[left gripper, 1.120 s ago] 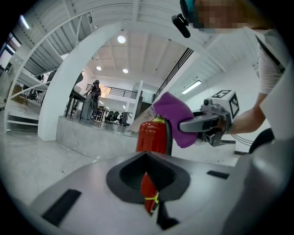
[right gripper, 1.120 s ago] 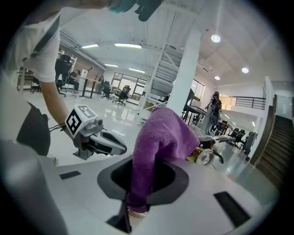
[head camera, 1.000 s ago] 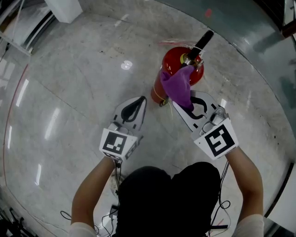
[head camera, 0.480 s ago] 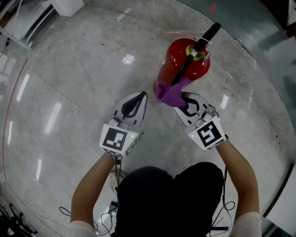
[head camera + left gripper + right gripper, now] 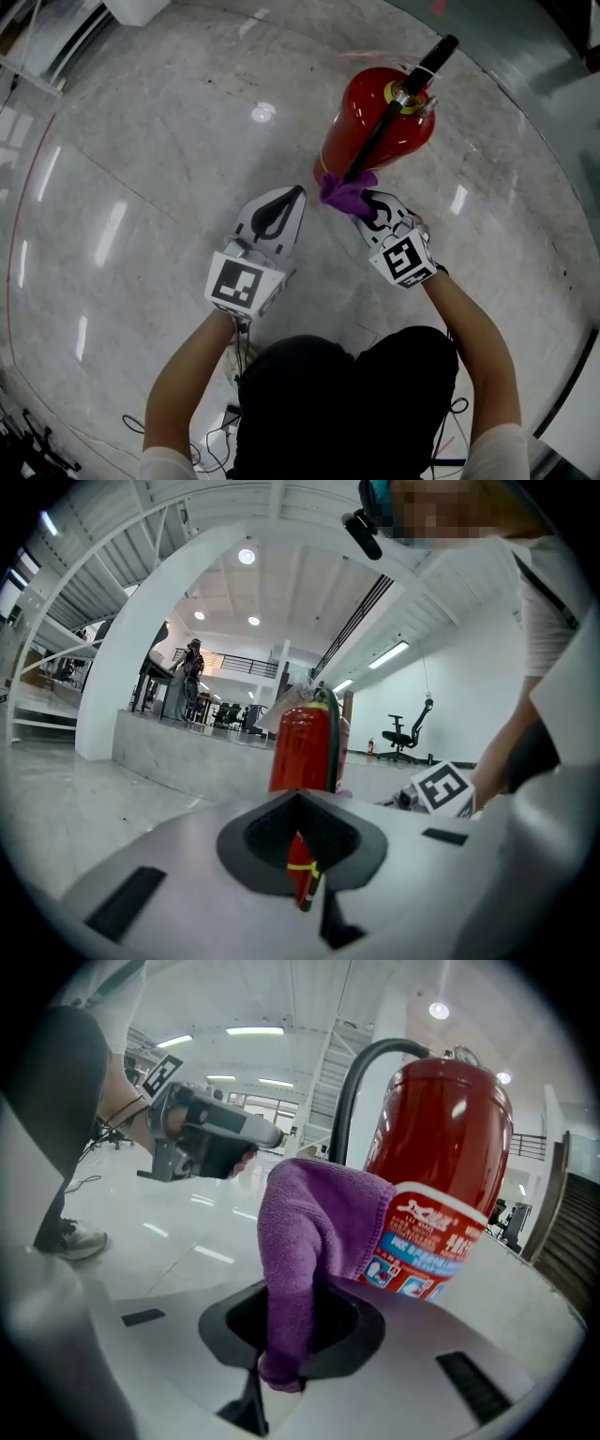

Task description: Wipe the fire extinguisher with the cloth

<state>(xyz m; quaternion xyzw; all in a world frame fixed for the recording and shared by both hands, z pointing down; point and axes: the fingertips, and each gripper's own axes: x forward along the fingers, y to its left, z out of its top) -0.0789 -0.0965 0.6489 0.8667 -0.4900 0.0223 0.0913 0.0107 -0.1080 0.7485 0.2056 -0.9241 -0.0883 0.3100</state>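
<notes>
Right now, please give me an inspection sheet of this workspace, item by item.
Surface: glossy marble floor, with light glare.
Job's things: red extinguisher upright; purple cloth against its lower side.
Clutter: nothing seen.
Tongs: left tongs shut, empty, apart from the extinguisher; right tongs shut on the cloth.
Cables: wires on the floor by the person.
Surroundings: white box at the far edge; office chair far off.

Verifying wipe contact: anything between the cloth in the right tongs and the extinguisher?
Nothing visible. The right tongs are shut on the purple cloth, which appears to lie directly against the lower side of the fire extinguisher. Its black hose runs down beside the cloth, not visibly under it.
</notes>
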